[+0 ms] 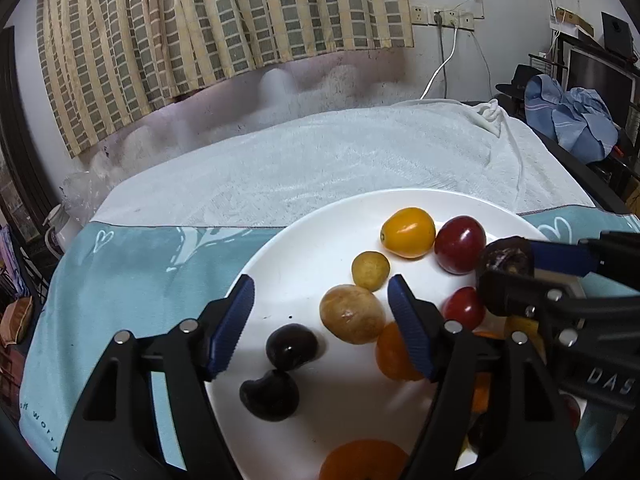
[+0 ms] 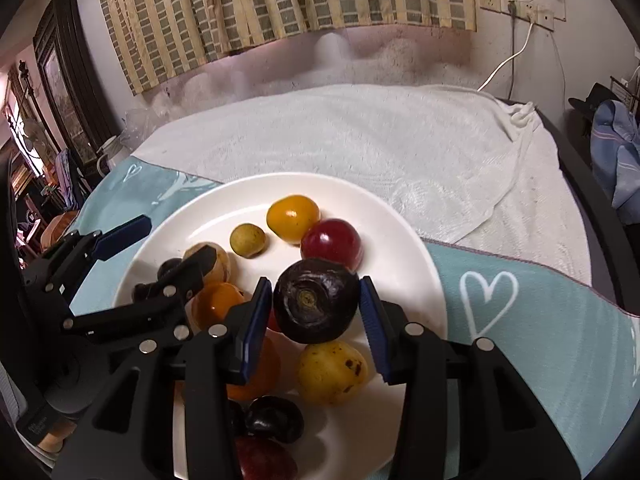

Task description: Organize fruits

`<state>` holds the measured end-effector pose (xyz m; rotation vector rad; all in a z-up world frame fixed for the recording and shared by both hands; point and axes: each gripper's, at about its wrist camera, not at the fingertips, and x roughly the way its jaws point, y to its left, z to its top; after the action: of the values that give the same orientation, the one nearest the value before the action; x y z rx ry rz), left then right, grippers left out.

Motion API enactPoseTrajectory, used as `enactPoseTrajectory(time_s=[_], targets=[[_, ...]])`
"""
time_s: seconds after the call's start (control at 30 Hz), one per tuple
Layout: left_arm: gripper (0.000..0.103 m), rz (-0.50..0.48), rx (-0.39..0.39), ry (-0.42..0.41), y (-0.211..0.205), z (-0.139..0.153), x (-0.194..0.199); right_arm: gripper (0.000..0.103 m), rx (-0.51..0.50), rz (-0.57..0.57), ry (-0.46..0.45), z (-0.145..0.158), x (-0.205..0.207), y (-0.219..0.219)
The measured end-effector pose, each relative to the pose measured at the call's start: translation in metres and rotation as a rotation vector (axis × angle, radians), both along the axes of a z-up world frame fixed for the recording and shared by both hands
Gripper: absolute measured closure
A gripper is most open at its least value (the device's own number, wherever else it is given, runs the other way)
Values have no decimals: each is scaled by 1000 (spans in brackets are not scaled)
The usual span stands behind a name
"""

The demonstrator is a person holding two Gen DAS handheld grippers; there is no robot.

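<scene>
A white plate [image 1: 304, 248] [image 2: 404, 248] on a teal cloth holds several small fruits: a yellow-orange one [image 1: 408, 232] [image 2: 293, 217], a red one [image 1: 460, 244] [image 2: 332, 243], a small olive one [image 1: 370, 270] [image 2: 247, 239], a tan one [image 1: 352, 314], dark ones [image 1: 291, 346] and orange ones. My left gripper [image 1: 320, 324] is open above the plate, over the tan and dark fruits. My right gripper [image 2: 314, 316] is shut on a dark purple round fruit [image 2: 316, 300] held just above the plate; it also shows in the left wrist view [image 1: 506, 260].
A white towel [image 1: 320, 160] [image 2: 400, 140] covers the table behind the teal cloth [image 1: 120, 272] [image 2: 540, 320]. A patterned curtain [image 1: 200, 20] hangs behind. Blue clothes [image 1: 572, 116] lie at the far right. Clutter stands left of the table.
</scene>
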<state>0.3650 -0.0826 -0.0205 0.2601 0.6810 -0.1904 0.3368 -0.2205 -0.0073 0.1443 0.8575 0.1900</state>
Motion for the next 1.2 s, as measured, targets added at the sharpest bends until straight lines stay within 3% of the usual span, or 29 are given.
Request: enactPoseTrajectory(time_s=[0.37, 0.73, 0.87, 1.0, 1.03, 1.07, 1.2], targets=[[24, 4, -6, -81, 8, 41, -48, 58, -16, 38, -110, 54, -46, 12], [14, 15, -35, -194, 20, 108, -117, 58, -8, 53, -250, 121, -114, 22], [10, 35, -54, -211, 28, 121, -139, 43, -10, 39, -303, 137, -142, 22], [2, 62, -78, -233, 39, 130, -160, 38, -42, 7, -409, 153, -177, 21], [2, 62, -88, -240, 42, 132, -167, 27, -53, 0, -426, 155, -185, 21], [2, 61, -95, -242, 44, 133, -173, 1, -60, -7, -439, 156, -192, 20], [2, 91, -95, -219, 52, 129, -193, 1, -47, -35, -471, 150, -215, 15]])
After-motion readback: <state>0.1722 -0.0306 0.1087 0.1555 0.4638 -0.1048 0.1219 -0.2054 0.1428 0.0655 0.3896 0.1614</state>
